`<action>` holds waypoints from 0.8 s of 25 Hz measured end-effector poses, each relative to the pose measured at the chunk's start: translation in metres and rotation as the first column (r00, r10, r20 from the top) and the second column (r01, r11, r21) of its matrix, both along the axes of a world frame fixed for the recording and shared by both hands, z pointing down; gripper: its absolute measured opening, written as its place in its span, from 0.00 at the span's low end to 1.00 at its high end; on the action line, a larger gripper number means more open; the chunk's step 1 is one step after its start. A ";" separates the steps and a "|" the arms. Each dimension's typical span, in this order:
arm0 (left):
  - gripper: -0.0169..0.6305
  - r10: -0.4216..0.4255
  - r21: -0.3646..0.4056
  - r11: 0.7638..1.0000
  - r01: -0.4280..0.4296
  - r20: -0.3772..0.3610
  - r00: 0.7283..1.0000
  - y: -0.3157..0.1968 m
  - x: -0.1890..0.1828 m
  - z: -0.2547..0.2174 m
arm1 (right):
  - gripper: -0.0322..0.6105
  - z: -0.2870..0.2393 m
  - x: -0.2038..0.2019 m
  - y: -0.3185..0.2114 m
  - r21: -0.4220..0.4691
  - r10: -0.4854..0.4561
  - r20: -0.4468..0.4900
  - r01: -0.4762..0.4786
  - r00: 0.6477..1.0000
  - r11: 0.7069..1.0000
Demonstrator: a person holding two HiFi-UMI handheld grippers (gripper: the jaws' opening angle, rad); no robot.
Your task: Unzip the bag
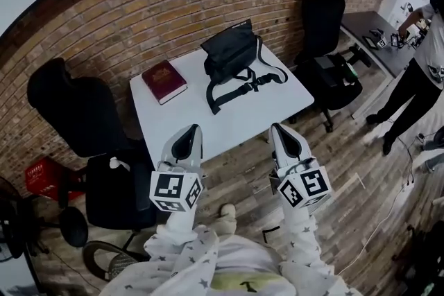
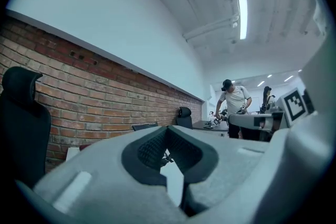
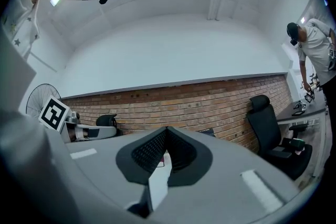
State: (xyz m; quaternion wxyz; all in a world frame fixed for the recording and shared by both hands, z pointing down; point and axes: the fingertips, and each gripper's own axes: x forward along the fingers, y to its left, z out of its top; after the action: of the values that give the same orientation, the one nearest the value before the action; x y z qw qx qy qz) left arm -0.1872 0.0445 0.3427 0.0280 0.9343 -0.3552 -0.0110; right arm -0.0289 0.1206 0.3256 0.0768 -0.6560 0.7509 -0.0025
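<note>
A black bag [image 1: 230, 52] with a loose black and white strap [image 1: 244, 84] lies on the far right part of the white table [image 1: 229, 121]. Both grippers hover side by side short of the table's near edge, well away from the bag. My left gripper [image 1: 189, 132] is shut with nothing in it, and its tips meet in the left gripper view [image 2: 167, 128]. My right gripper [image 1: 277, 128] is likewise shut and empty [image 3: 167, 129]. A sliver of the bag shows past the left jaws.
A dark red book [image 1: 164, 81] lies on the table's left part. Black office chairs stand at the left [image 1: 69, 107], near left [image 1: 114, 194] and far right [image 1: 326, 17]. A brick wall [image 1: 139, 3] backs the table. A person [image 1: 423, 59] works at a desk [image 1: 378, 38] on the right.
</note>
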 end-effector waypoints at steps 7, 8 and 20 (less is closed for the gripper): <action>0.02 0.048 -0.004 0.999 -0.048 0.001 0.999 -0.048 0.033 0.002 | 0.04 0.002 0.020 -0.043 -0.007 0.019 0.001 -0.019 1.000 1.000; 0.02 0.052 -0.007 0.999 -0.052 0.003 0.999 -0.052 0.036 0.003 | 0.04 0.003 0.022 -0.047 -0.009 0.024 0.001 -0.024 1.000 1.000; 0.02 0.048 -0.058 0.997 -0.047 0.023 0.999 -0.089 0.053 0.027 | 0.05 0.020 0.041 -0.091 -0.046 0.017 0.011 -0.016 1.000 0.999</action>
State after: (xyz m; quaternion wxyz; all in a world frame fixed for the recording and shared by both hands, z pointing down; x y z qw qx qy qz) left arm -0.1345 -0.0441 0.3694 0.0508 0.9414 -0.3332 0.0115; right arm 0.0120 0.0300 0.3458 0.0660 -0.6637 0.7447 -0.0228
